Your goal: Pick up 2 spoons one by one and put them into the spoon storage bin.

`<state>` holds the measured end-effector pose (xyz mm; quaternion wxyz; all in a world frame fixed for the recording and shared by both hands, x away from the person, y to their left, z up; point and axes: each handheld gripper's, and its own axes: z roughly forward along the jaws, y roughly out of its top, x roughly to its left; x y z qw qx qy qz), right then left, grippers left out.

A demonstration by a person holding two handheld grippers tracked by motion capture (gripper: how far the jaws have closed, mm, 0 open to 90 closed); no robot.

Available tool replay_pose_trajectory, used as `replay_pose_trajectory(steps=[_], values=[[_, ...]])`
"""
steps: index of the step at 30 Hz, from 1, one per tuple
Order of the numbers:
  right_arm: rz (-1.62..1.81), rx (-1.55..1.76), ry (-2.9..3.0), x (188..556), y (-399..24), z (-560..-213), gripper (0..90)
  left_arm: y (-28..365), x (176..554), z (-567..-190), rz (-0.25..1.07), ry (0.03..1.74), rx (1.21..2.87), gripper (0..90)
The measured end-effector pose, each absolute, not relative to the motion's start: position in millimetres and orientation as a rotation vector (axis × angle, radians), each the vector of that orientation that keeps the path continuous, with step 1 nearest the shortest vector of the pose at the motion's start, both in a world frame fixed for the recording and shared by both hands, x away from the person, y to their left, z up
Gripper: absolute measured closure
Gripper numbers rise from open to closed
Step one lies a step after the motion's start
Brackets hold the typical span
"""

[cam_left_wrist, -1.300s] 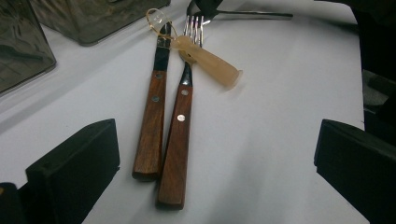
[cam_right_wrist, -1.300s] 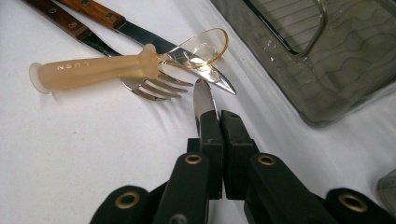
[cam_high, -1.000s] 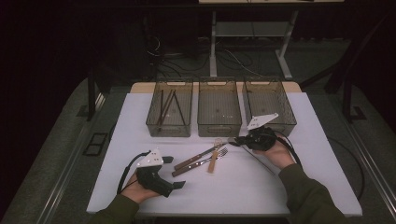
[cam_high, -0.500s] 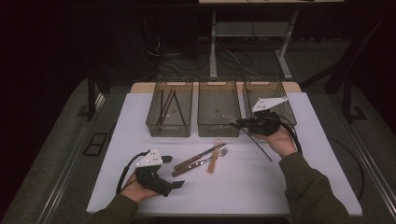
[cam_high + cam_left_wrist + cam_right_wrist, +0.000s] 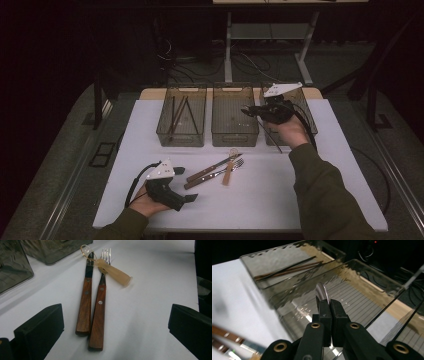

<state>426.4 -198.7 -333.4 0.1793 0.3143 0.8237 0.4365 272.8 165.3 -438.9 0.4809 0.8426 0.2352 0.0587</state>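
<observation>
Metal spoon [image 5: 321, 293] in right tool [image 5: 329, 305]; three bins [image 5: 235, 136].

Three bins [image 5: 235, 116]; one knife [image 5: 85, 298]; one fork [image 5: 100, 307]; two grippers [image 5: 176, 193].

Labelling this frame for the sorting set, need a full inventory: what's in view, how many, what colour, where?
Bins: 3, smoky clear plastic, side by side at the table's far edge.
Chopsticks: a few, dark and brown, in the left bin.
Knife: 1, wooden handle, mid table.
Fork: 1, wooden handle, beside the knife.
Small spoon: 1, translucent amber, lying across the knife and fork.
Metal utensil: 1, silver, held above the middle bin; a long dark rod hangs down below the right gripper.
Table: 1, white top.
Left gripper: 1, black, near edge, fingers open.
Right gripper: 1, black, fingers shut on the metal utensil.
</observation>
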Motion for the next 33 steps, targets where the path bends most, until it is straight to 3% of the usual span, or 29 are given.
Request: replay_pose_trajectory(steps=[17,33], values=[[1.222,0.943,2.266,485.5,-156.1,-322.7,88.9,165.0,271.9,-438.0,0.149,0.567,2.042,0.0],[1.149,1.000,2.311,516.3,-139.3,-356.3,88.9,164.3,271.9,-437.9,0.148,0.553,2.060,0.0]])
